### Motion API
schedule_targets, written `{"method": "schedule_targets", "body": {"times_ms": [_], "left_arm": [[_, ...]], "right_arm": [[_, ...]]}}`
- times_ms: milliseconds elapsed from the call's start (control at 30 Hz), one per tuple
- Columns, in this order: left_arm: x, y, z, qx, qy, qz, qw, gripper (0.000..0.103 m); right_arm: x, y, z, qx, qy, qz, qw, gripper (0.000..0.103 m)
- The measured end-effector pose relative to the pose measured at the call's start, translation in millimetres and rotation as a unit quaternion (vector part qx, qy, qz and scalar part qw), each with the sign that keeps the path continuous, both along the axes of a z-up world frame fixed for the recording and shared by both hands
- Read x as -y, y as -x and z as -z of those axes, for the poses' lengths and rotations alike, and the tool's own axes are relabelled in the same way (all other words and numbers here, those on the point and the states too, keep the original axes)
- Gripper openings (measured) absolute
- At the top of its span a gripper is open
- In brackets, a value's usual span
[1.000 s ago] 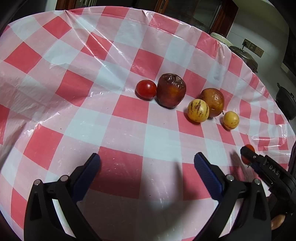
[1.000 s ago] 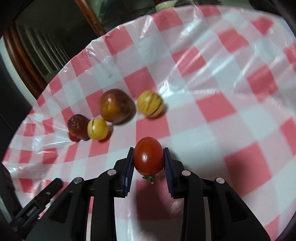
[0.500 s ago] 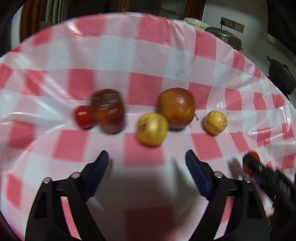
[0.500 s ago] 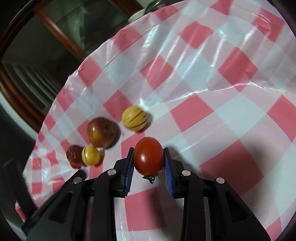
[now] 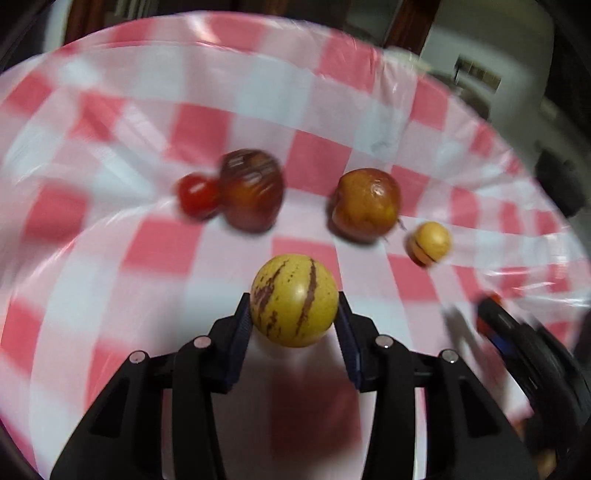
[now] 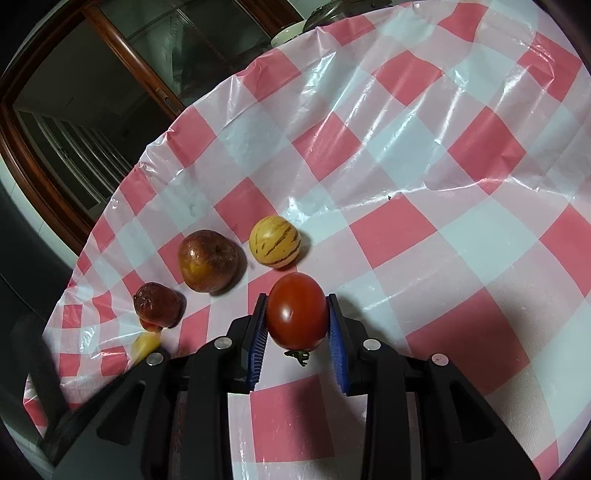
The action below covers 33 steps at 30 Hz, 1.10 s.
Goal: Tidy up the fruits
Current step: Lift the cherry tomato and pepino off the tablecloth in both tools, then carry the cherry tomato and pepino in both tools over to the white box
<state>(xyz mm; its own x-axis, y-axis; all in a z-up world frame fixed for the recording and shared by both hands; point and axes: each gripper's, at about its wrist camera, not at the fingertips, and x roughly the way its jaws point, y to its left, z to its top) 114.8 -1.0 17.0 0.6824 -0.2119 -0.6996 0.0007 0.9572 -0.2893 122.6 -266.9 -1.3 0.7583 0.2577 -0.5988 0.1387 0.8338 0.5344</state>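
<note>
My left gripper [image 5: 294, 314] is shut on a yellow fruit with purple stripes [image 5: 294, 300], held just above the red-and-white checked tablecloth [image 5: 166, 251]. Behind it lie a small red tomato [image 5: 197, 199], a dark wrinkled fruit [image 5: 253, 194], a brown apple [image 5: 365, 203] and a smaller yellow striped fruit [image 5: 430, 243]. My right gripper [image 6: 297, 321] is shut on a red tomato [image 6: 297, 312], stem side down. Beyond it in the right wrist view sit a yellow striped fruit [image 6: 275, 242], the brown apple [image 6: 208, 260] and the dark wrinkled fruit [image 6: 159, 304].
The right gripper [image 5: 495, 317] shows blurred at the right edge of the left wrist view. The table's far edge [image 6: 155, 155] drops off toward a dark wooden door frame [image 6: 33, 155]. A pot and a white bowl [image 6: 291, 31] stand past the table's far corner.
My left gripper went from open to shut on the nearer yellow striped fruit and lifted it away from the brown apple. The right gripper kept its tomato and moved closer to the fruit row.
</note>
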Motion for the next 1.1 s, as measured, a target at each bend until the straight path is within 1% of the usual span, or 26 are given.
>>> {"method": "schedule_targets", "body": {"times_ms": [33,100,167,267,333,367,400,433,467,567,600,667,733,767,800,867,967,1100], "left_arm": [[-8,22,-2,0.016,0.012,-0.004,0.9998,0.044],[-17,52,-2,0.038,0.021,-0.008,0.9990,0.044],[-20,61,-2,0.041,0.023,-0.014,0.9988,0.044],[-17,59,-7,0.046,0.035,-0.011,0.9983,0.044],[-18,61,-10,0.061,0.025,-0.013,0.9977,0.044],[-17,62,-13,0.069,0.007,-0.018,0.9974,0.044],[-17,61,-14,0.073,-0.001,-0.022,0.9971,0.044],[-19,62,-14,0.073,0.001,-0.022,0.9971,0.044],[-21,60,-14,0.071,0.006,-0.021,0.9972,0.044],[-24,60,-12,0.067,0.003,-0.023,0.9975,0.044],[-24,60,-11,0.066,0.006,-0.019,0.9977,0.044],[-26,64,-10,0.063,0.013,-0.020,0.9978,0.044],[-29,73,-11,0.056,0.028,-0.017,0.9979,0.044],[-30,83,-12,0.056,0.034,-0.016,0.9977,0.044],[-30,95,-14,0.059,0.032,-0.014,0.9977,0.044],[-25,116,-17,0.065,0.022,-0.001,0.9976,0.044],[-15,144,-16,0.062,0.013,0.021,0.9978,0.044],[-2,175,-19,0.069,0.012,0.046,0.9965,0.044]], "right_arm": [[0,0,0,0.000,0.001,0.000,1.000,0.031],[-3,-1,-1,0.001,0.006,-0.004,1.000,0.031],[-6,0,-2,0.005,0.013,-0.008,1.000,0.031],[-10,1,-3,0.013,0.016,-0.017,1.000,0.031],[-8,1,-2,0.019,0.006,-0.020,1.000,0.031],[-6,1,-2,0.020,0.001,-0.018,1.000,0.031],[-3,1,-1,0.020,-0.006,-0.015,1.000,0.031],[1,0,1,0.020,-0.014,-0.011,1.000,0.031],[3,-1,2,0.017,-0.018,-0.007,1.000,0.031],[4,-2,3,0.003,-0.018,-0.004,1.000,0.031],[4,-3,4,-0.001,-0.021,-0.010,1.000,0.031],[5,1,5,-0.013,-0.044,-0.020,0.999,0.031],[9,15,7,-0.027,-0.063,-0.022,0.997,0.031],[10,31,6,-0.031,-0.064,-0.023,0.997,0.031],[10,44,3,-0.027,-0.061,-0.027,0.997,0.031],[9,76,-3,-0.019,-0.048,-0.041,0.998,0.031],[9,118,-9,-0.022,-0.037,-0.062,0.997,0.031],[9,163,-14,-0.024,-0.005,-0.081,0.996,0.031]]}}
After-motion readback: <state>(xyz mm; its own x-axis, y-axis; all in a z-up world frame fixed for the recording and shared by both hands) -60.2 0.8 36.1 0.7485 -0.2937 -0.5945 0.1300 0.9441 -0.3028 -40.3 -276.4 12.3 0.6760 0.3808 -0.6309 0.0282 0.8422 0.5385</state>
